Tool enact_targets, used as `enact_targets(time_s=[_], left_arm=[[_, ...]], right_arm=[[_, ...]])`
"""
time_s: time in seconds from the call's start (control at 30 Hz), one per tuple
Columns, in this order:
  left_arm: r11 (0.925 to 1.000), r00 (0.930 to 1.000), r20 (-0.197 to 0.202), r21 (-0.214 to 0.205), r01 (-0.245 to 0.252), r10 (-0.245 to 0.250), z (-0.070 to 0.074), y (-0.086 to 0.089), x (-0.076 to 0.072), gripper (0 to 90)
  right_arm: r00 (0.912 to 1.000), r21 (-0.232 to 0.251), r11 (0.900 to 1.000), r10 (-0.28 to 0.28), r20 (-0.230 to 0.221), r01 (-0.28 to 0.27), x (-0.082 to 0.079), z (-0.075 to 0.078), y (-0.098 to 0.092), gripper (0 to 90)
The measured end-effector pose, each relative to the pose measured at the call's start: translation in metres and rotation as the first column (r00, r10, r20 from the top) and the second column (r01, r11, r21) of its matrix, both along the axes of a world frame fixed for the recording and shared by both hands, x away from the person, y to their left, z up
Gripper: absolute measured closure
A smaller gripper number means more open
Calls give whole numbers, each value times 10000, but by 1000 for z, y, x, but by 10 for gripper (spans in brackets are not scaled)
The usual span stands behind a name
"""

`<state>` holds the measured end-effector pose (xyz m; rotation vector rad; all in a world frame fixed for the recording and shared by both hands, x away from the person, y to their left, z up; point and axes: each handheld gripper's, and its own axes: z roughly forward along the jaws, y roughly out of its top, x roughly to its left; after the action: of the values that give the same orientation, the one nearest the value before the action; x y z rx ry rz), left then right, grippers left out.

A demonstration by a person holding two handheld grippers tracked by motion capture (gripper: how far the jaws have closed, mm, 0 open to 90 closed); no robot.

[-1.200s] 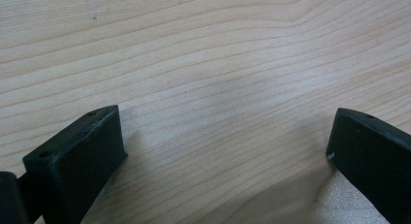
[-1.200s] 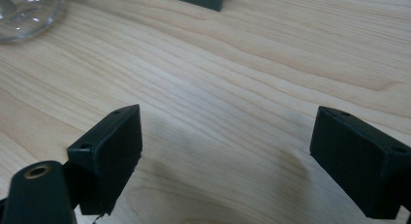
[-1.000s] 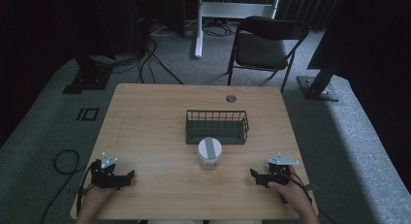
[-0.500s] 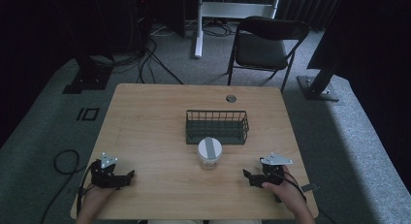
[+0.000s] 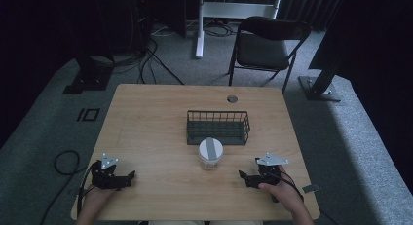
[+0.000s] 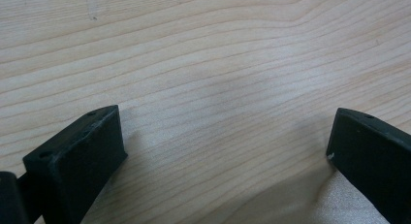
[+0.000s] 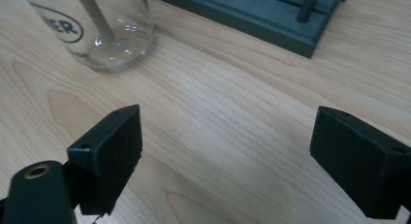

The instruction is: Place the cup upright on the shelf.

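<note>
A clear glass jar [image 5: 210, 155] with a white lid stands upright at the table's middle, just in front of a dark wire basket [image 5: 218, 127]. In the right gripper view the jar's base [image 7: 104, 37] sits ahead and to the left, the basket's edge [image 7: 271, 27] beyond. My right gripper [image 5: 243, 178] stands open to the jar's right, low over the wood, nothing between its jaws [image 7: 225, 151]. My left gripper [image 5: 129, 177] rests open near the front left corner, bare wood between its jaws [image 6: 225, 136].
The wooden table [image 5: 146, 122] has a round cable hole [image 5: 232, 99] near its far edge. A black folding chair [image 5: 265, 45] stands beyond the table, cables [image 5: 146, 54] lie on the grey floor, and a stand base [image 5: 319, 86] sits at the right.
My right gripper has moved left toward the jar. The left gripper has stayed where it was.
</note>
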<state>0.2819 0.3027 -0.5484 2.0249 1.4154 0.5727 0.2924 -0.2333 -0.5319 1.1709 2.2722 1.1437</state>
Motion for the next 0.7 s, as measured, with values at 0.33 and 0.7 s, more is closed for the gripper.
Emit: enact_targets(time_s=[0.33,0.7], left_arm=[[10000,10000,2,-5,1,-1,0,0,0,2],[10000,10000,3,-3,1,-1,0,0,0,2]], right_arm=[[9980,-36,9980,624,90,-624,2,2,16,112],[9927,9,9928,1194,157,-1195,4,1,38,112]])
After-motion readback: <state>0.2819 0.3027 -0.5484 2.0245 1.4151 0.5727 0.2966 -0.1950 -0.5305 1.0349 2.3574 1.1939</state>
